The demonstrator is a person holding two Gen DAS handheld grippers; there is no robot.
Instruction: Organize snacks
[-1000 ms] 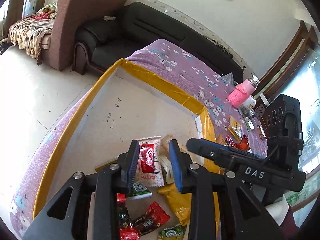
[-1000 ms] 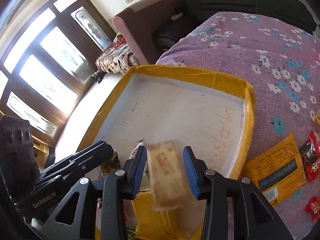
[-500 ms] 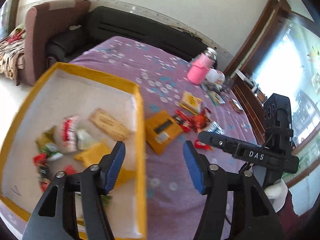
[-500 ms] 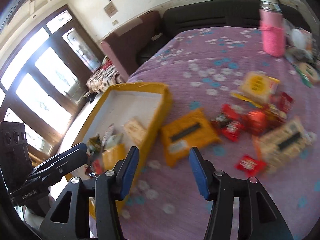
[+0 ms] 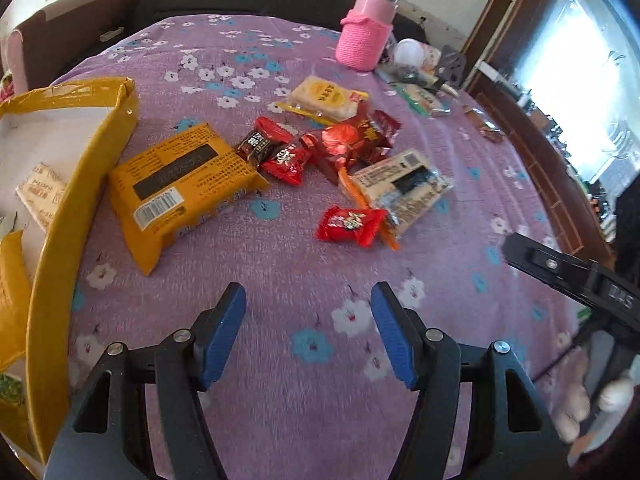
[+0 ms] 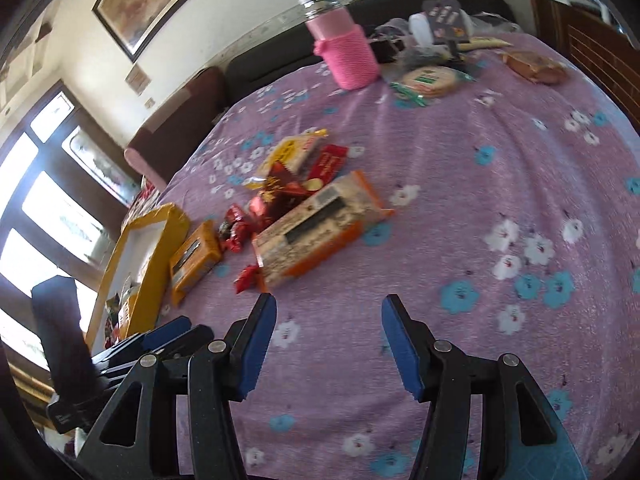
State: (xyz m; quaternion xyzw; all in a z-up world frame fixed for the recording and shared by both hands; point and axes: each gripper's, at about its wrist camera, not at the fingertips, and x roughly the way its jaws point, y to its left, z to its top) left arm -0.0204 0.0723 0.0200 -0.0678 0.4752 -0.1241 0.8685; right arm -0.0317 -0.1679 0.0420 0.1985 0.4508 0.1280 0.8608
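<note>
My left gripper [image 5: 308, 296] hangs open and empty over the purple flowered cloth. Ahead of it lie a red candy [image 5: 352, 222], a white-and-orange cracker pack [image 5: 400, 188], a big yellow pack [image 5: 180, 176], a heap of red wrappers [image 5: 340, 144] and a pale yellow pack [image 5: 324, 96]. The yellow-taped box [image 5: 92, 168] at the left holds several snacks, among them a beige pack [image 5: 40, 196]. My right gripper [image 6: 329, 304] has nothing between its fingers and its jaws are opening. It is just short of the cracker pack [image 6: 316, 224] and the red candy [image 6: 248, 278].
A pink knitted bottle [image 5: 366, 36] stands at the far side, with a round green-labelled pack [image 6: 430, 80], a brown pack [image 6: 532, 66] and small clutter near it. A dark sofa runs behind the table. Wooden furniture stands along the right edge.
Both grippers swung from above the box out over the cloth toward the loose snacks. Their jaws widened. The beige pack that was between the right jaws now lies in the box.
</note>
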